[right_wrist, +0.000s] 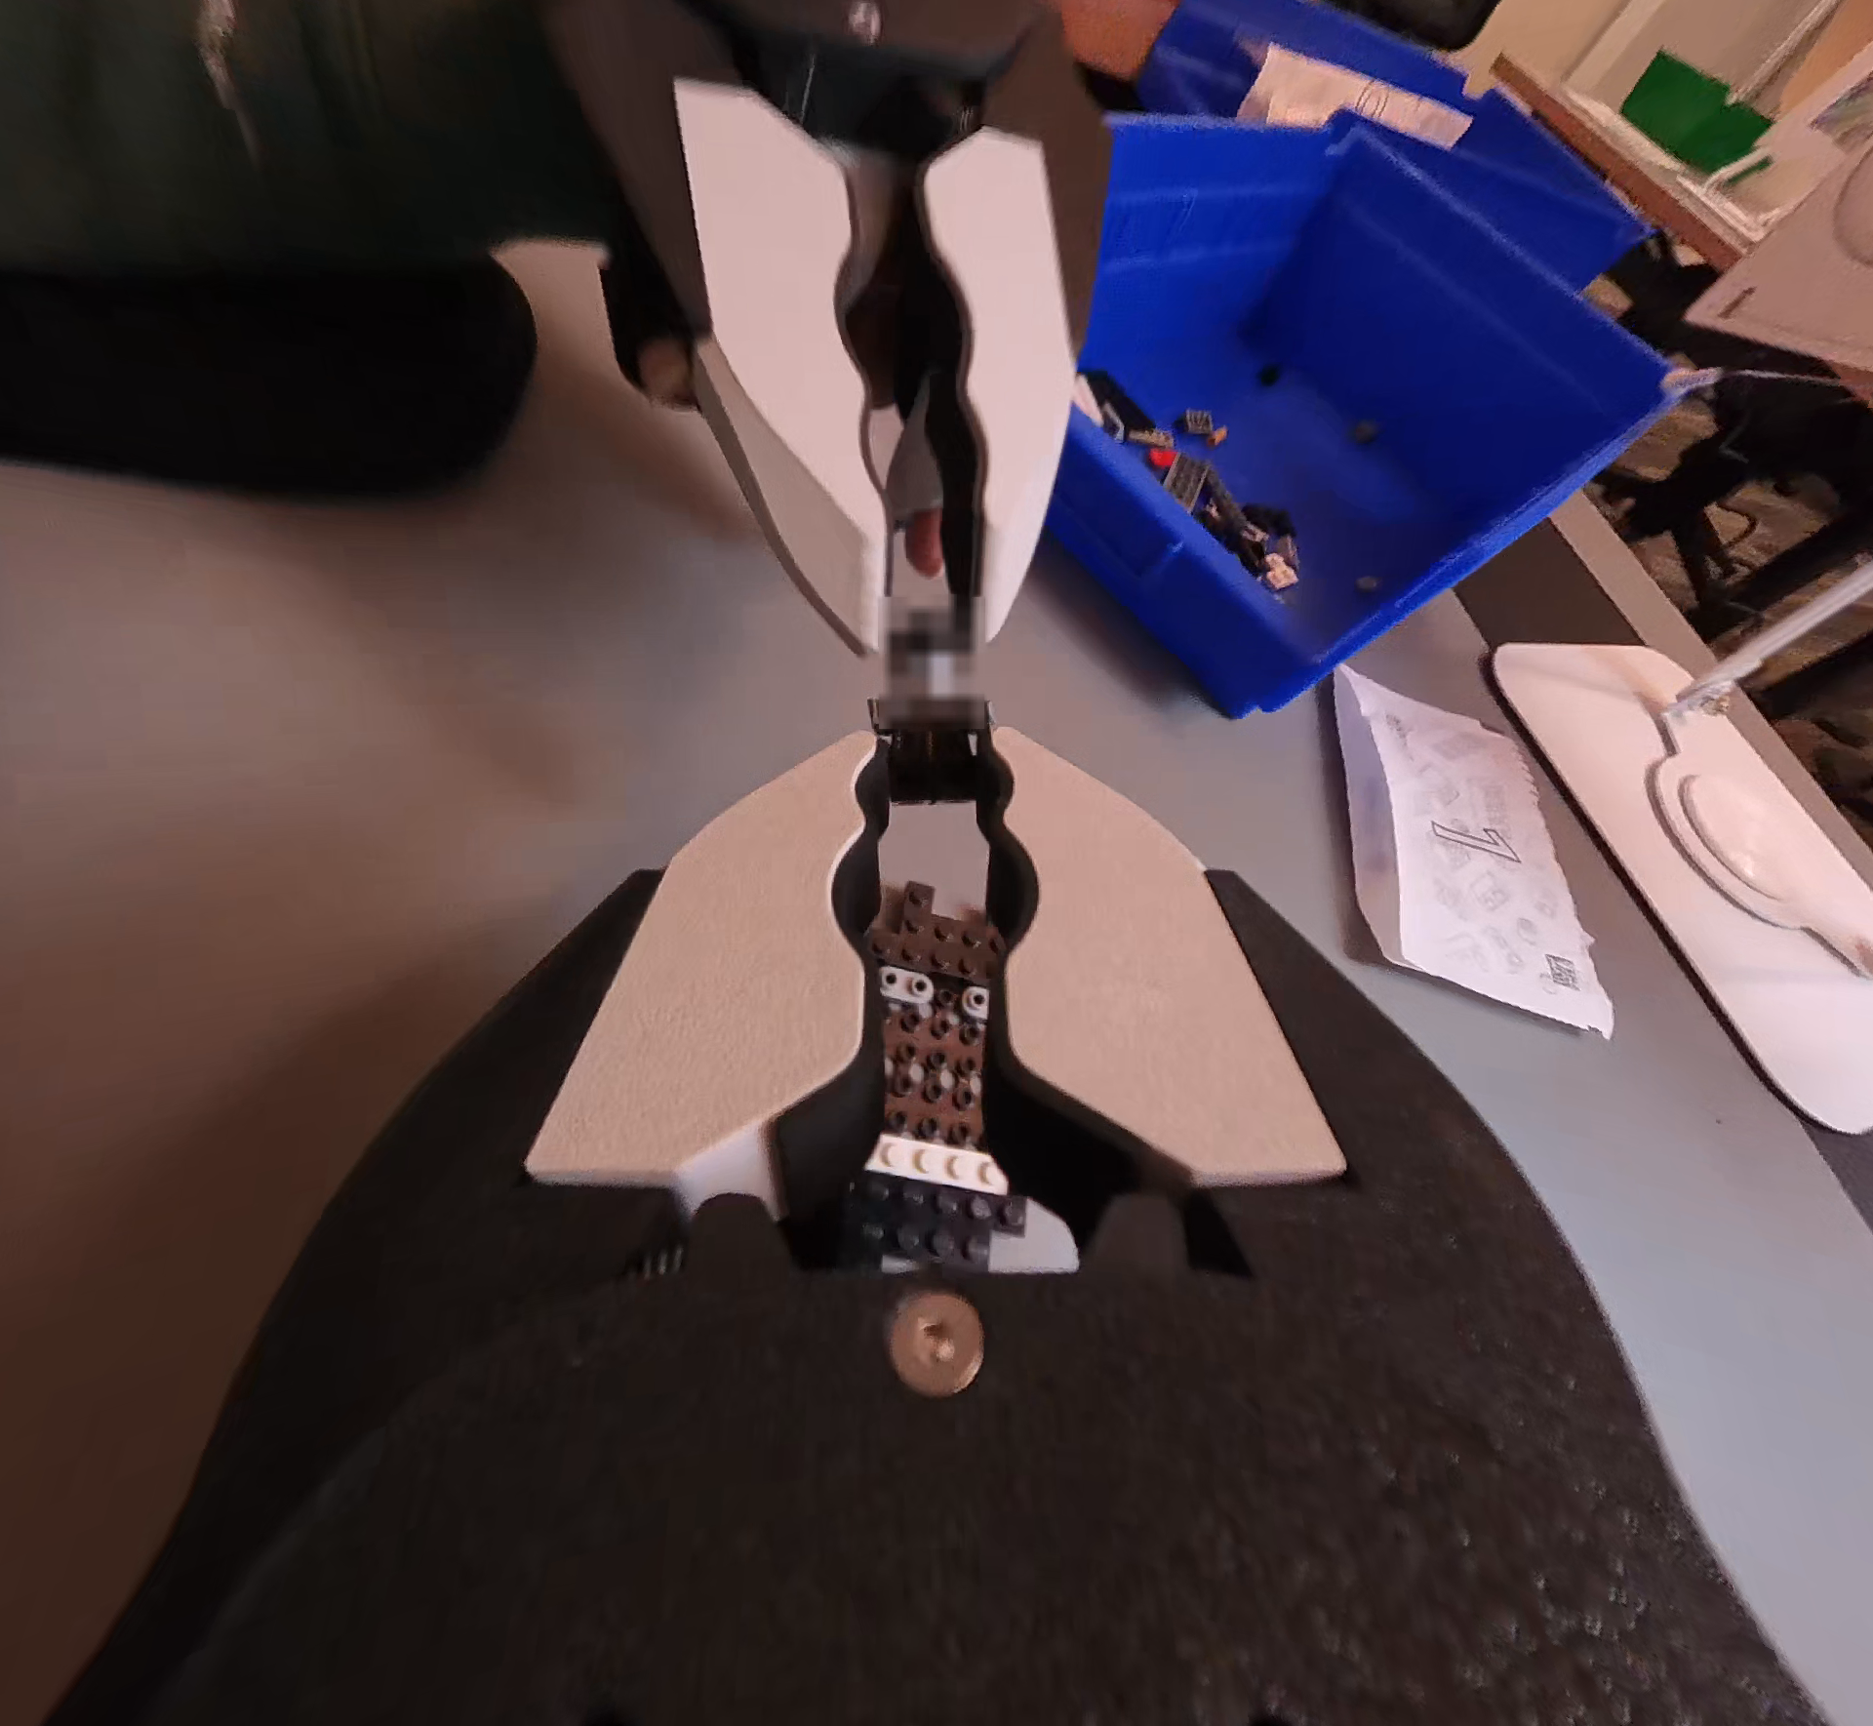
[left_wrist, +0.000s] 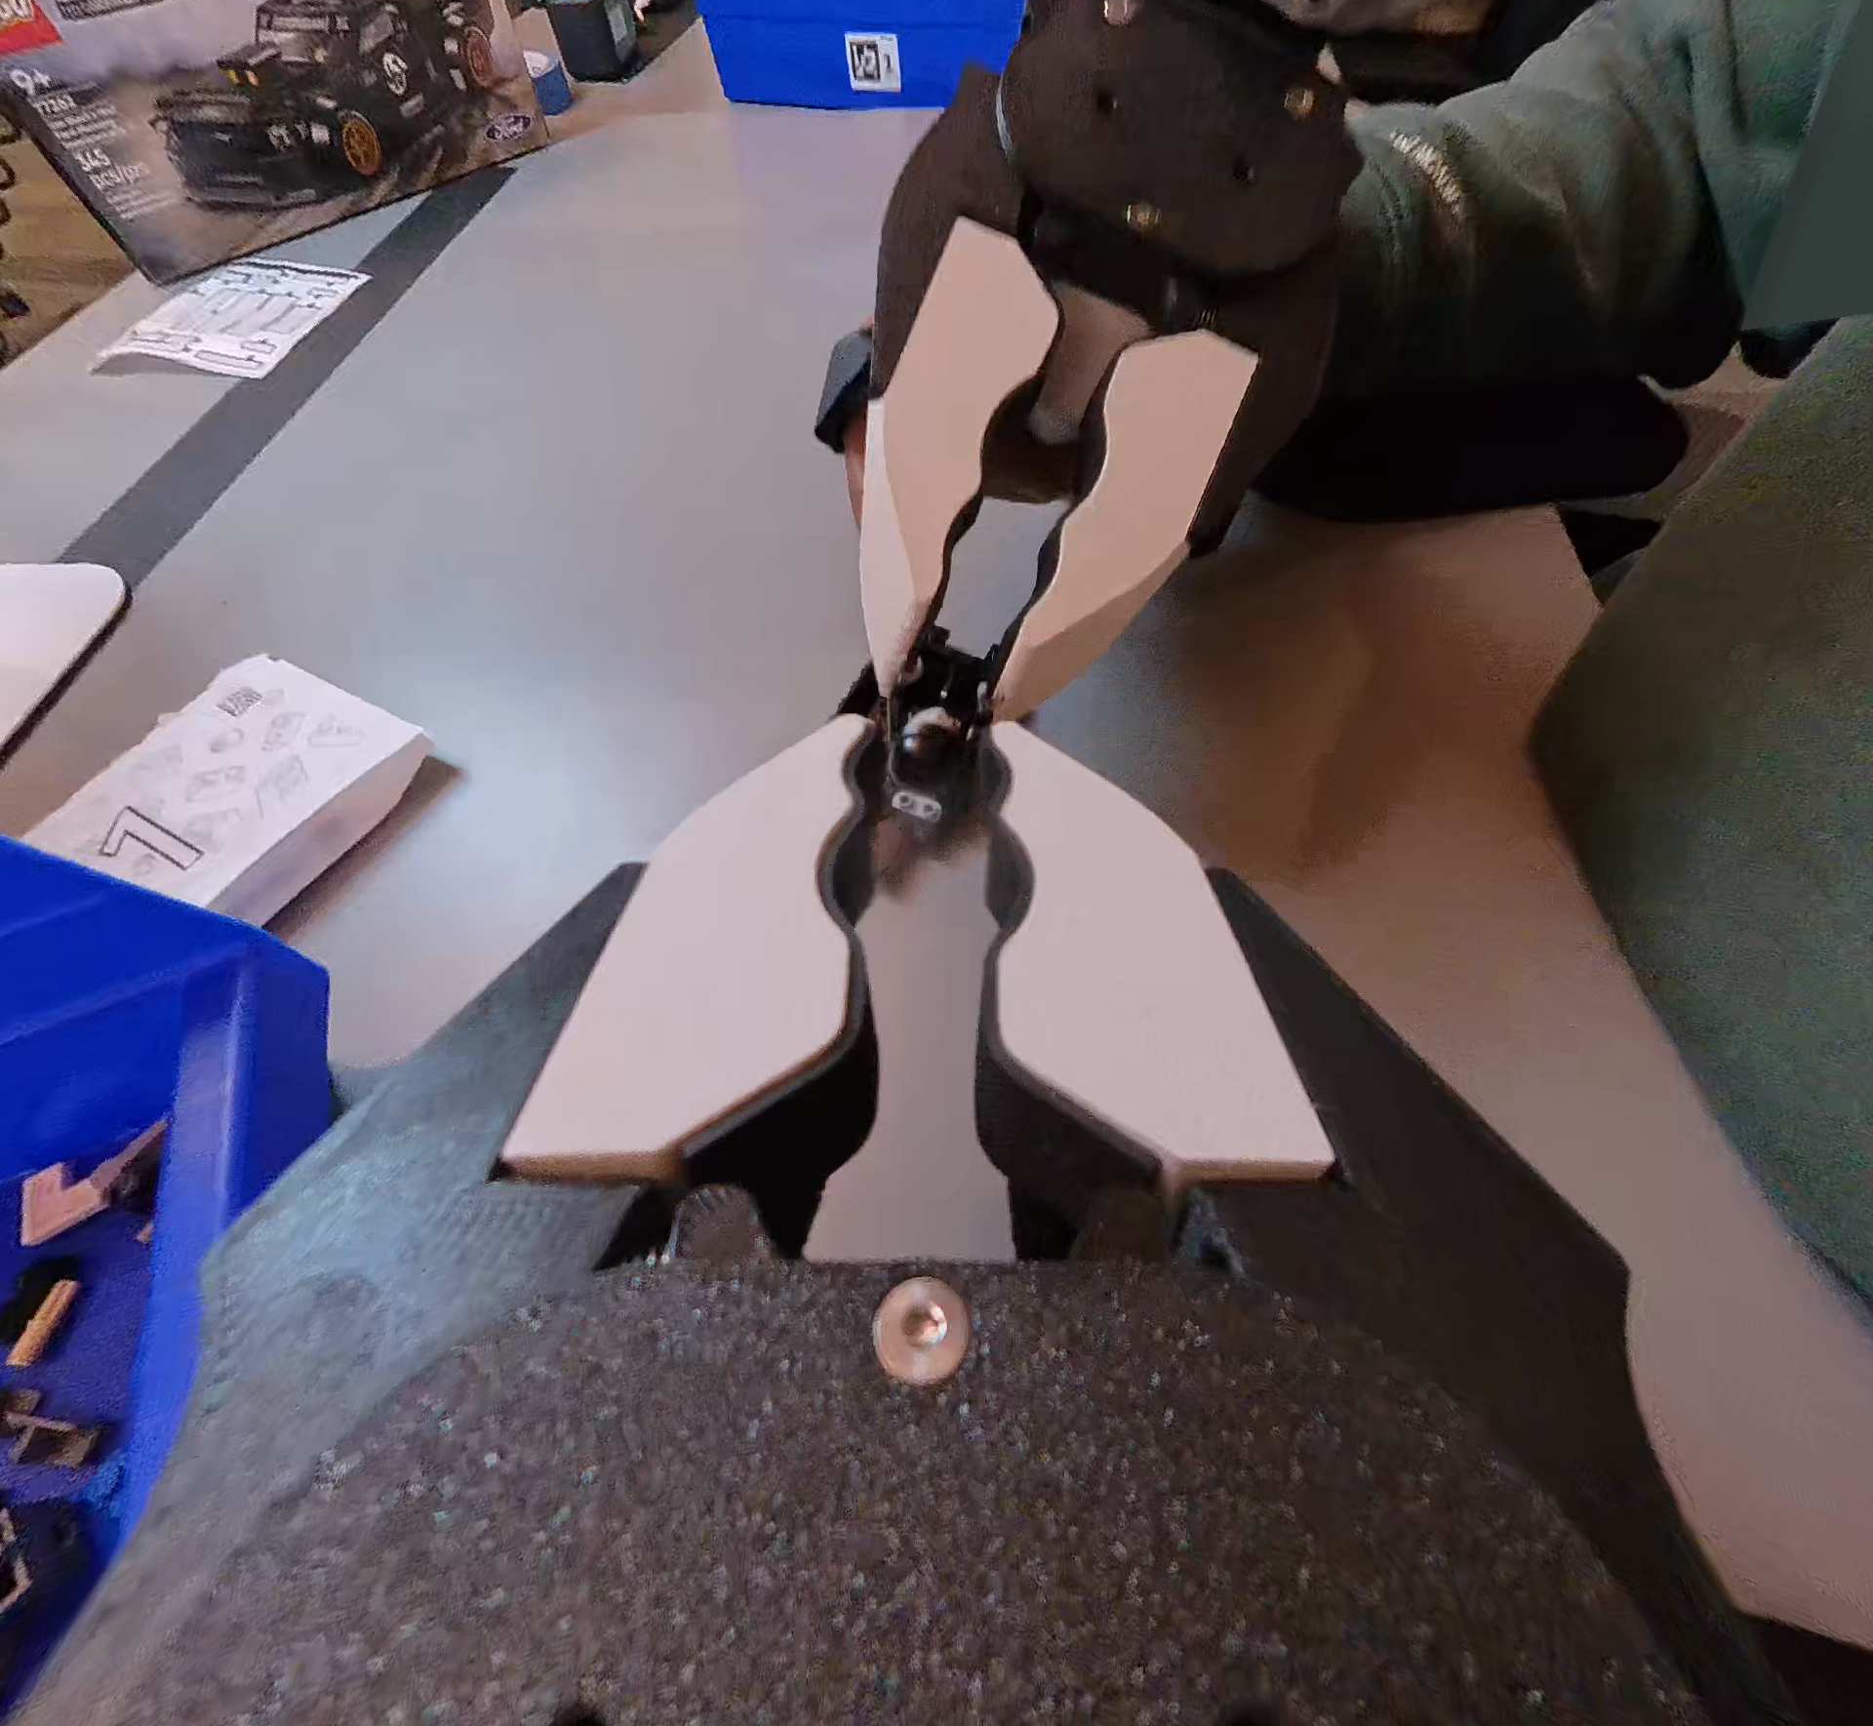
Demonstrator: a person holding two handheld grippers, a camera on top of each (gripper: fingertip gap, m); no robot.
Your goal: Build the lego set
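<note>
Brick assembly (left_wrist: 927, 770) pinched by 2 grippers, blurred.

Printed writing stands on the toy box (left_wrist: 253, 55), paper bag (left_wrist: 233, 785) and bin's sticker (left_wrist: 874, 63).

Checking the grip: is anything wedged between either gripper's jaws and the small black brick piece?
Nothing visible. The left gripper and right gripper each close directly on the small black brick piece from opposite ends. The brown studded plate lies lower, under the right gripper.
</note>
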